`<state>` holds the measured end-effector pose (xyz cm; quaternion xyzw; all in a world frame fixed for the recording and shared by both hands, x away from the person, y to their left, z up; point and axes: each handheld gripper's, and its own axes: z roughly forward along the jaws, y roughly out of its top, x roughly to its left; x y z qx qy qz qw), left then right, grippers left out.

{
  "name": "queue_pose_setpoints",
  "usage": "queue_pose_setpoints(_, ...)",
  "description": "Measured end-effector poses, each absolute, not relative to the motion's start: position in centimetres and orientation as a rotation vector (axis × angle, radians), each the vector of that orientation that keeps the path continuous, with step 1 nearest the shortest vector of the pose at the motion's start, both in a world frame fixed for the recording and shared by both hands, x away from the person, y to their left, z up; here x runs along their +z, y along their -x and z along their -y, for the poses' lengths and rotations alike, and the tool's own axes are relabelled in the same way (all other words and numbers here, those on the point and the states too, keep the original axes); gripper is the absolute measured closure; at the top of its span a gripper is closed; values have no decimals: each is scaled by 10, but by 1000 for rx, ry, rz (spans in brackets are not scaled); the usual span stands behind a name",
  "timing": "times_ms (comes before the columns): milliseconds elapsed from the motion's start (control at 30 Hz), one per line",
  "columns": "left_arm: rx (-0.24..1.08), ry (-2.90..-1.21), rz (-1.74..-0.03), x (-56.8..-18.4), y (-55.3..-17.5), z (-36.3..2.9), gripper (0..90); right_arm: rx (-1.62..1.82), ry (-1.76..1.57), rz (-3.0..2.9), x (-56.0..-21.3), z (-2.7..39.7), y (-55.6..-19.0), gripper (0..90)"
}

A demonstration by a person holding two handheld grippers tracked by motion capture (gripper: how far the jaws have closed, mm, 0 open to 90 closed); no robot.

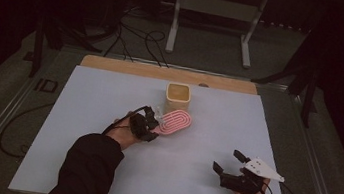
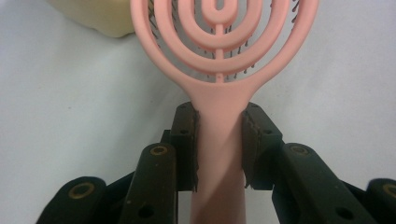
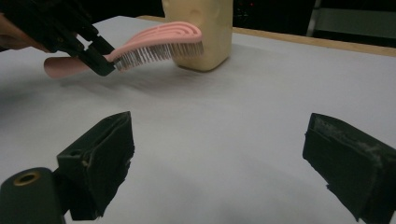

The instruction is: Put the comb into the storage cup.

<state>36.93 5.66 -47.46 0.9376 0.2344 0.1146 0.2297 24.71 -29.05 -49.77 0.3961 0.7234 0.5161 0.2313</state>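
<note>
While the right gripper (image 1: 230, 162) is held with jaws wide and empty over the white sheet (image 1: 100, 168), the pink hairbrush (image 1: 172, 122) is clamped by its handle in the left gripper (image 1: 153, 123), lifted, bristles down, just before the cream container (image 1: 178, 97); beyond, dark floor and cables.

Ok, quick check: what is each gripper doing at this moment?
Left gripper: shut on the handle of the pink hairbrush, which is lifted off the table.
Right gripper: open, holding nothing, jaws wide apart above the white table.
</note>
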Motion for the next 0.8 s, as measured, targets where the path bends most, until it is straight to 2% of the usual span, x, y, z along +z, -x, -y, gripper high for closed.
queue_pose_setpoints(800,499,-2370,-786,-454,-343,-100,702,1415,-1094,-1991,-498,290,-247,87)
